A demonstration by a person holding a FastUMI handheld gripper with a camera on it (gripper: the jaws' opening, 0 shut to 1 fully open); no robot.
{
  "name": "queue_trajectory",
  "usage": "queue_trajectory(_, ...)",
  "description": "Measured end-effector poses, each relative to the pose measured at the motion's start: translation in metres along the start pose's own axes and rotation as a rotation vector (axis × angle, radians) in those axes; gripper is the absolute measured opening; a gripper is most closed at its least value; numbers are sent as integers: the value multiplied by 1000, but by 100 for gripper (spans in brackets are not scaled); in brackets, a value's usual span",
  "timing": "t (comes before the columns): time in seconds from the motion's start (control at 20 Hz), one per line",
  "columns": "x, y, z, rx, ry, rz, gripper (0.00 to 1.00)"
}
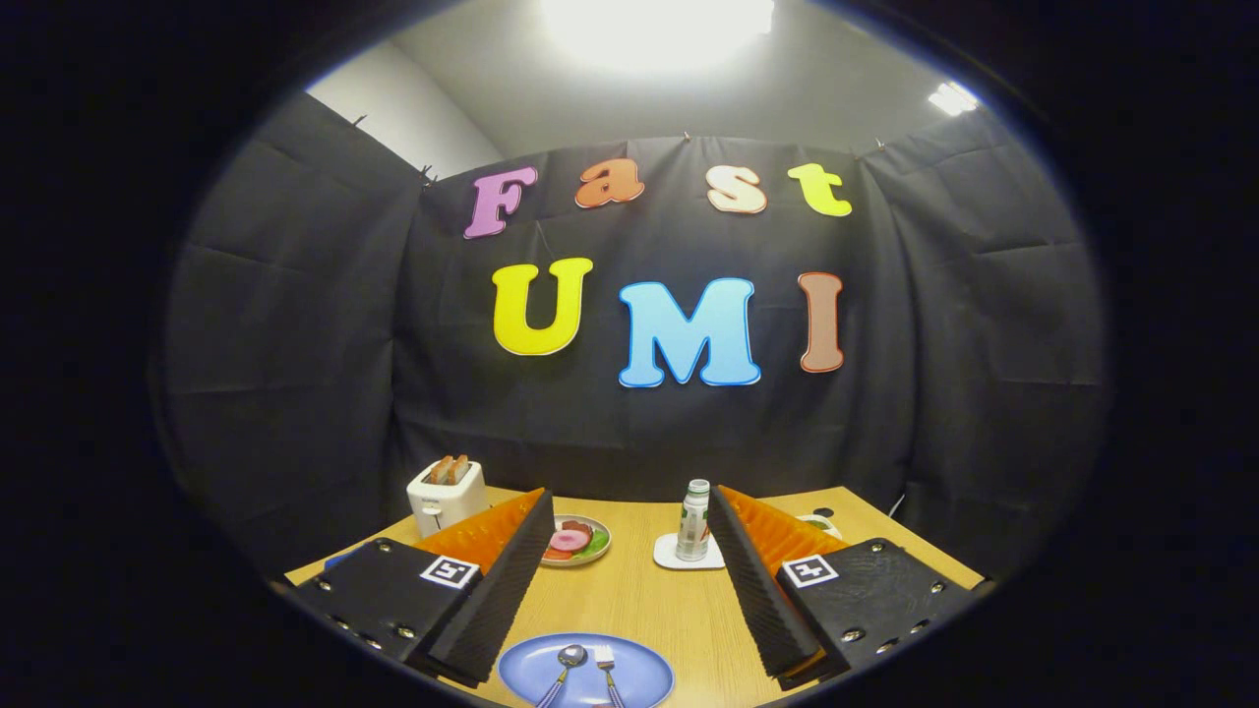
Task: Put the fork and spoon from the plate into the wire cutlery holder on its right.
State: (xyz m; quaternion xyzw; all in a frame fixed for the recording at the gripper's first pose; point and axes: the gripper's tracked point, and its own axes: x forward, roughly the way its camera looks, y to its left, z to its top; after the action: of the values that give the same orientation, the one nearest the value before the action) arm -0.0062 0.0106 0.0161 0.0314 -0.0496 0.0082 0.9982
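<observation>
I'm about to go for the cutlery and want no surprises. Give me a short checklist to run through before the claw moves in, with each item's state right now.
1. Claw open, holding nothing: ok.
2. Spoon and fork lying side by side on the blue plate, apart from each other: ok.
3. Plate between the fingers, just ahead: ok.
4. Way down to the cutlery free: ok.
5. Bottle on its coaster well beyond the plate: ok.
6. Wire cutlery holder's place and opening: cannot tell.

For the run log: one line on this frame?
gripper: open, above table | spoon, fork: on plate, between fingers | holder: unseen
</observation>
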Motion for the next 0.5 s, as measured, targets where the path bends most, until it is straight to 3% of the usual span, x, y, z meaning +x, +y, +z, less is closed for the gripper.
queue_trajectory(0.5,-2,8,-27,-47,108,34,96)
